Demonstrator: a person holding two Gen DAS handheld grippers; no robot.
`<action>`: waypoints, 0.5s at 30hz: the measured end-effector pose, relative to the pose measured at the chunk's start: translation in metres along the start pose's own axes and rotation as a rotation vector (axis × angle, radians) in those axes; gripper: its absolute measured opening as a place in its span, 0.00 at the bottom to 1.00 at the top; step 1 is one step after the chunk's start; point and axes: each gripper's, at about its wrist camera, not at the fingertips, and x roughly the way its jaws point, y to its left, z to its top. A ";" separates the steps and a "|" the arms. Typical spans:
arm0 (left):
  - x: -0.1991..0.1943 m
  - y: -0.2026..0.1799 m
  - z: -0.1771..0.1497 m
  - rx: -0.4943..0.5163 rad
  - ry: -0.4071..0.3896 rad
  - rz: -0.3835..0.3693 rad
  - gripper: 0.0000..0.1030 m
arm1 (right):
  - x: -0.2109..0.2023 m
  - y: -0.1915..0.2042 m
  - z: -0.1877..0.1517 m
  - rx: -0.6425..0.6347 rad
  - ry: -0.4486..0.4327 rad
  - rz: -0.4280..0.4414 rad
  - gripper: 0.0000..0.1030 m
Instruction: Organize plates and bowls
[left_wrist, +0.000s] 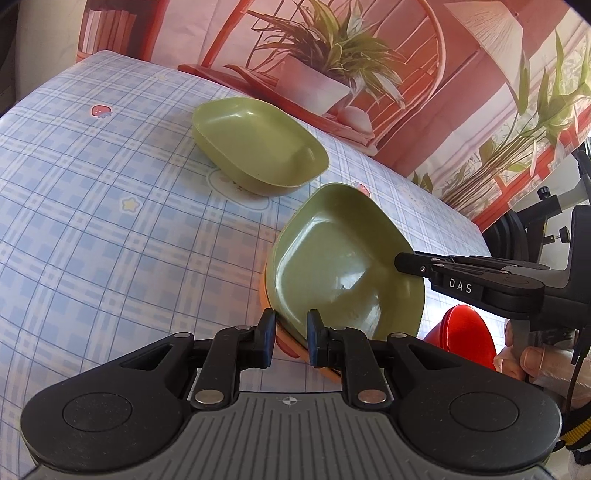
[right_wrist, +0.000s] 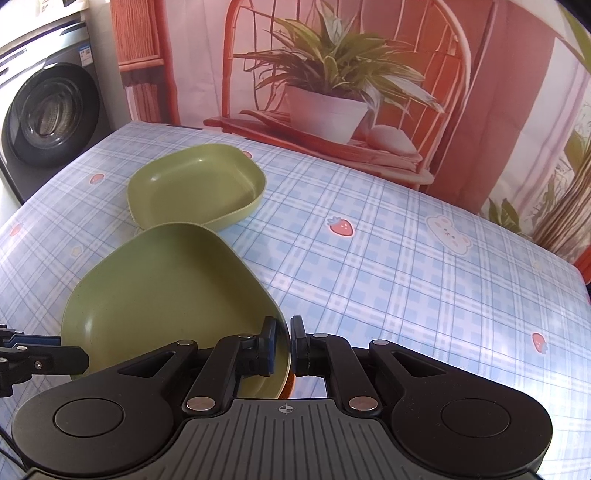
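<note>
A dark green plate (left_wrist: 343, 258) lies stacked on an orange plate (left_wrist: 291, 347), whose edge peeks out beneath it. My left gripper (left_wrist: 291, 339) is shut on the near rim of this stack. My right gripper (right_wrist: 282, 347) is shut on the stack's opposite rim; the green plate (right_wrist: 170, 291) shows tilted there, with an orange edge (right_wrist: 290, 386) below. The right gripper's fingers (left_wrist: 417, 264) also show in the left wrist view. A lighter green bowl (left_wrist: 258, 144) sits apart on the table, farther back; it also shows in the right wrist view (right_wrist: 195, 184).
The table has a blue plaid cloth (right_wrist: 388, 258) with strawberry prints. A red bowl (left_wrist: 461, 339) sits low at the right, by the hand. A printed backdrop with plants (right_wrist: 332, 92) hangs behind the table. A washing machine (right_wrist: 48, 114) stands at the far left.
</note>
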 end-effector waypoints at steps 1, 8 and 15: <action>0.000 -0.001 0.000 0.009 -0.003 0.002 0.17 | 0.001 0.000 -0.001 0.001 0.004 -0.004 0.07; -0.007 0.003 0.007 0.006 -0.041 0.024 0.22 | 0.003 -0.003 -0.004 0.018 0.021 -0.013 0.07; -0.006 0.006 0.023 0.030 -0.098 0.057 0.21 | 0.001 -0.004 -0.004 0.018 0.021 -0.015 0.07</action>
